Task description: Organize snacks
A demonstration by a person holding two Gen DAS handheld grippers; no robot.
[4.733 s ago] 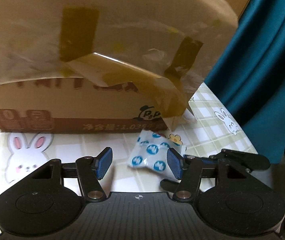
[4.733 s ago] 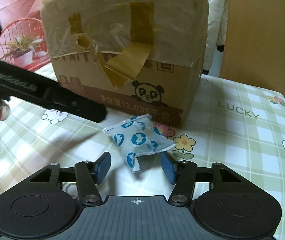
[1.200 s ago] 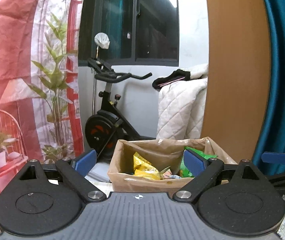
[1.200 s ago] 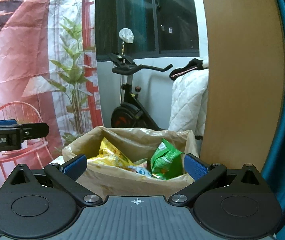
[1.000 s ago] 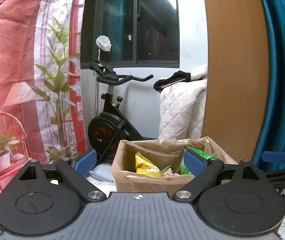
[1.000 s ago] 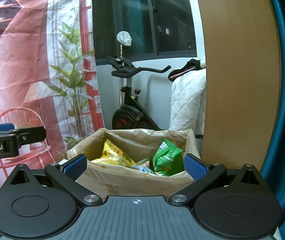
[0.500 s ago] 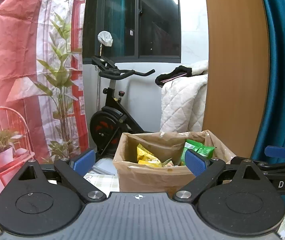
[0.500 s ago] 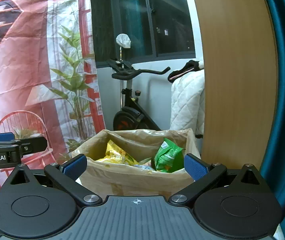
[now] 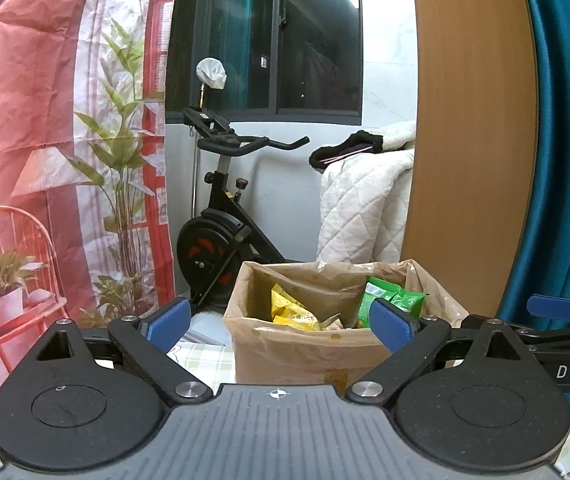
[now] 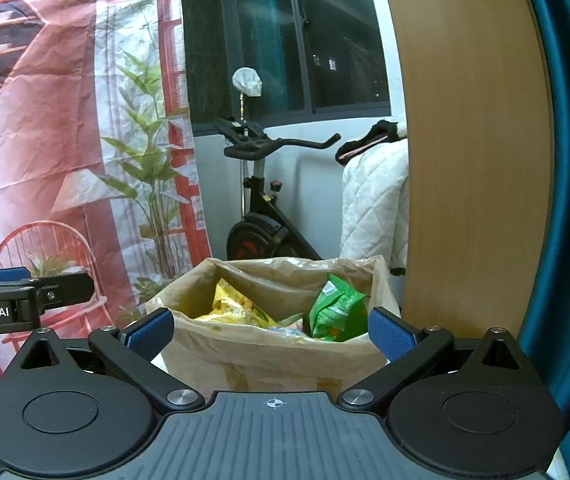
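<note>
Snacks lie inside the box; left tool and right tool gape empty before its rim.

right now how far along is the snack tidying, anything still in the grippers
Looks close to done: the yellow packet and green packet sit inside the cardboard box. Nothing is in hand; the left gripper and right gripper are both open and empty. No loose snacks are in view, though little of the table shows.
</note>
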